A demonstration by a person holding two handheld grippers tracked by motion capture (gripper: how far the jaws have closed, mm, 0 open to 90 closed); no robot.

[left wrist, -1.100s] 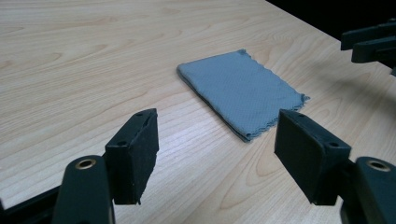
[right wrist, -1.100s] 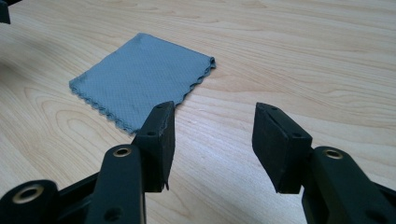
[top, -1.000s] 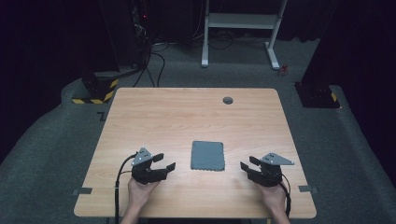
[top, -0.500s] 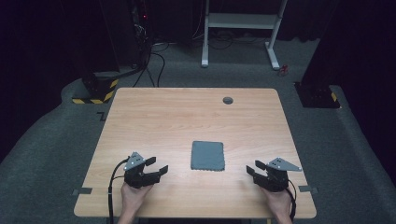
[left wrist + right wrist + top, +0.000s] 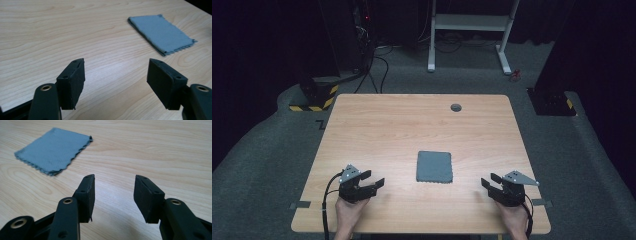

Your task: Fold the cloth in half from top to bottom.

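High view: the folded grey cloth [image 5: 434, 166] lies flat near the middle of the table [image 5: 377, 130], with the left gripper [image 5: 373, 182] and right gripper [image 5: 488, 181] near the front edge, well apart from it. Left gripper view: jaws apart, empty. Right gripper view: jaws, which have just been closing a little, apart with nothing between them. Judging by this, the cloth is untouched and all handling remains

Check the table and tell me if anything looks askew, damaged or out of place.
Nothing stands out. The folded grey cloth lies flat on the wooden table, roughly square to its edges; its zigzag edges look like trim, not damage. The left gripper and right gripper hover either side, jaws open and empty.
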